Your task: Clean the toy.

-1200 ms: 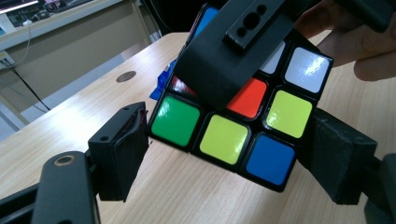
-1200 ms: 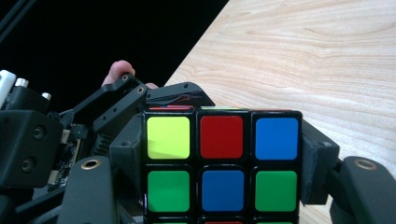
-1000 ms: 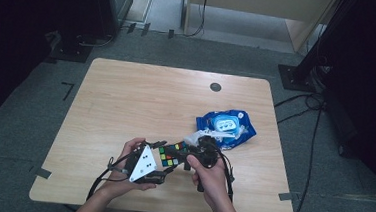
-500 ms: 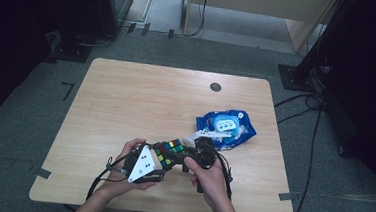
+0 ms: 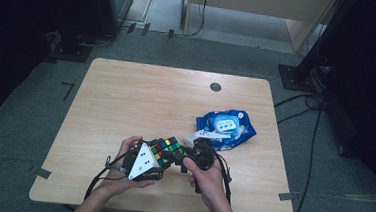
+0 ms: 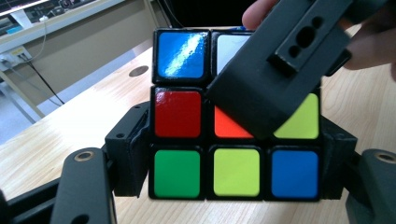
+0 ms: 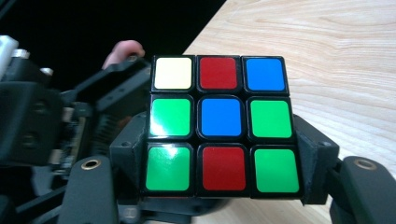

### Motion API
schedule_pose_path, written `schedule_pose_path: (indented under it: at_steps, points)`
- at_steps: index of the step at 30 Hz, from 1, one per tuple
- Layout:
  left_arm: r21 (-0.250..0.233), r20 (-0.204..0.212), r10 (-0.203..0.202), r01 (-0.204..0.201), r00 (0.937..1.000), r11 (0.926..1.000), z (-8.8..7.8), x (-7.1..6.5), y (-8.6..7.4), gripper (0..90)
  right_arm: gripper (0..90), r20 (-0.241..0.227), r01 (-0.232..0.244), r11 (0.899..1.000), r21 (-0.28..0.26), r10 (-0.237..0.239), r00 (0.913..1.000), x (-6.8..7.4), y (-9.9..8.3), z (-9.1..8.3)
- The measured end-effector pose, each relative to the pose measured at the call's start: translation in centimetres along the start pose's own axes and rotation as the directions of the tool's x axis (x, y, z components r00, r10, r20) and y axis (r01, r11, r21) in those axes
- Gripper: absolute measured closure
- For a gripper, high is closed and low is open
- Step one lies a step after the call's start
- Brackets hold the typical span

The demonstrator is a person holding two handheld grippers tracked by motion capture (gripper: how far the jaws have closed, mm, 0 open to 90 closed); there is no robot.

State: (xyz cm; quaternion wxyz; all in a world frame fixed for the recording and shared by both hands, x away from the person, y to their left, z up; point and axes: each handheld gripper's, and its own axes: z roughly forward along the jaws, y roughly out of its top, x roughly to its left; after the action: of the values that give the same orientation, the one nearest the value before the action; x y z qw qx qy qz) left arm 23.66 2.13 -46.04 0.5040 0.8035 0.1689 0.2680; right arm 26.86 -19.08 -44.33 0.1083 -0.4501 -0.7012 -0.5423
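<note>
The left claw (image 5: 158,160) is near the front edge of the counter (image 5: 126,96), held in the person's left hand (image 5: 121,174), with its grey three-cornered plate on top. Its jaws have just been opening a little, and in the left claw view they still stand against the two sides of the lowest layer of the puzzle cube (image 6: 233,154), so this claw is grasping the cube. In that view the lowest row of the cube is green, yellow-green and blue, and above it there are red and orange stickers and a blue one at the top.

The cube (image 5: 167,150) is between the two claws, above the counter, just right of the left claw and just left of the right one.

The right claw (image 5: 178,159) comes from the other side in the right hand (image 5: 206,177). In the right claw view its jaws press on both sides of the lowest row of the cube (image 7: 219,123), which is green, red, green; it is clenched on the cube too. One of its jaws crosses the cube face in the left claw view.

Behind the right claw and to its right, a blue packet (image 5: 227,129) lies on the counter, near this claw.
</note>
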Motion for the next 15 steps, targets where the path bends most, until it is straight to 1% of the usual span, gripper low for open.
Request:
schedule_pose_path:
  at_steps: [4, 8, 10, 11, 13, 15]
  points:
    - [-0.006, -0.007, 0.015, -0.015, 0.9999, 0.9999, -0.1, -0.2, 0.1, 33.4, 34.7, 0.002, -0.006, 1.000, 0.001, 0.006, 1.0000, 0.2, -0.1, 0.2]
    - [-0.003, -0.008, 0.021, -0.021, 0.9997, 0.9998, -0.1, -0.3, 0.1, 33.7, 34.6, 0.010, 0.004, 1.000, 0.005, -0.004, 0.9999, 0.3, -0.1, 0.2]
    - [-0.007, -0.008, 0.022, -0.022, 0.9997, 0.9997, -0.2, -0.2, 0.1, 33.8, 34.3, 0.006, 0.005, 1.000, 0.011, -0.005, 1.0000, 0.3, -0.1, 0.2]
    - [-0.009, -0.012, 0.016, -0.016, 0.9998, 0.9998, -0.2, 0.0, 0.1, 33.8, 33.9, 0.003, 0.004, 1.000, 0.016, -0.004, 1.0000, 0.3, 0.1, 0.1]
    - [-0.009, -0.016, -0.015, 0.015, 0.9998, 0.9998, -0.4, 0.6, -0.1, 33.8, 31.2, -0.004, 0.012, 1.000, 0.013, -0.012, 0.9999, 0.2, 0.4, -0.5]
    - [-0.010, -0.030, -0.046, 0.045, 0.9985, 0.9989, -0.7, 1.4, -0.4, 33.8, 31.7, -0.037, 0.010, 1.000, -0.010, -0.011, 0.9993, -0.2, 0.9, -1.6]
